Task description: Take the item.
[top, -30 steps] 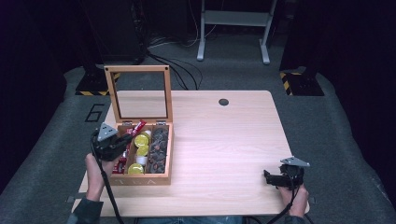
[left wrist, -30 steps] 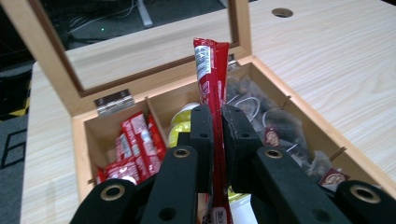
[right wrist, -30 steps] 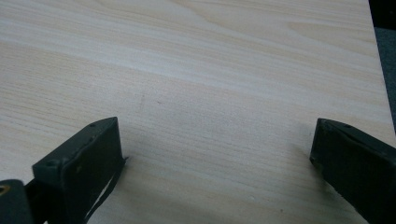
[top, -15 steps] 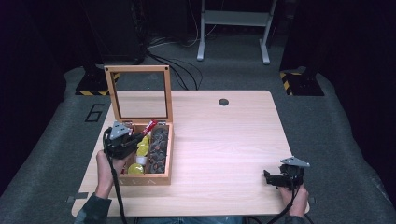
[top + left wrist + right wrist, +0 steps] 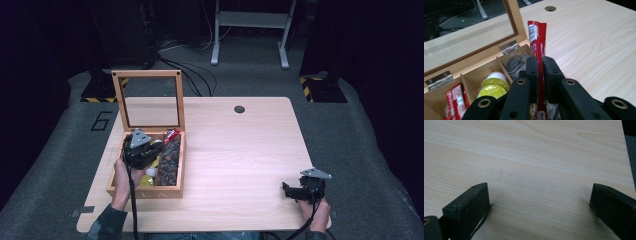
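My left gripper (image 5: 539, 61) (image 5: 159, 145) is shut on a long red stick packet (image 5: 537, 40) (image 5: 172, 135), which stands up between the pads over the open wooden box (image 5: 145, 192) (image 5: 484, 66). The box's glass lid (image 5: 150, 102) stands upright at its far side. Inside lie yellow-lidded capsules (image 5: 491, 86) (image 5: 148, 176), dark wrapped pieces (image 5: 170, 159) (image 5: 514, 62) and more red packets (image 5: 455, 96). My right gripper (image 5: 539, 205) (image 5: 287, 190) rests low at the table's near right corner, jaws wide apart over bare wood.
The light wooden table (image 5: 240, 150) has a round cable hole (image 5: 239, 109) (image 5: 550, 8) near its far edge. Beyond the table are cables and a white metal stand (image 5: 250, 30) on a grey floor. Its right half is open wood.
My left gripper has moved right over the box with the red packet in its jaws. The right gripper has stayed put.
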The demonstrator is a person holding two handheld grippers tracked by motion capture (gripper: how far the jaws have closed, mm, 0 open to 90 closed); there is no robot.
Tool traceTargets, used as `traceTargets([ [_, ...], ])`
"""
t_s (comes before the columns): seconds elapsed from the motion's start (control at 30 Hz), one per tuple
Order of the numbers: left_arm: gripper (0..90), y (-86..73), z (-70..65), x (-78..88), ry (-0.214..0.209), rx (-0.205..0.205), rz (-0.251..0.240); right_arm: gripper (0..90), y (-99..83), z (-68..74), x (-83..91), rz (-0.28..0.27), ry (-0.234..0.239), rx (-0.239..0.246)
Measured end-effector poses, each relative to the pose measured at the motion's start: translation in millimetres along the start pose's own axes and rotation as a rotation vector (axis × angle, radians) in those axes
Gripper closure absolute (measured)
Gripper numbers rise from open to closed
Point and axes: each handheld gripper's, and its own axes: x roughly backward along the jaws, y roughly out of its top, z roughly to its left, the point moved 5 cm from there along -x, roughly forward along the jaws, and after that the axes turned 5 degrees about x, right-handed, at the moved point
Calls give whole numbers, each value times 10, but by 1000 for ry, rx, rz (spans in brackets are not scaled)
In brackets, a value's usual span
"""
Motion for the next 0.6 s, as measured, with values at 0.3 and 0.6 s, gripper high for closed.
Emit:
traceTargets([
  [0.3,831,59,-164,-121,-36,-40,3,20,0,0,0,0,-1,0],
  [0.6,831,112,-347,-265,-71,-60,10,22,1,2,0,-2,-1,1],
])
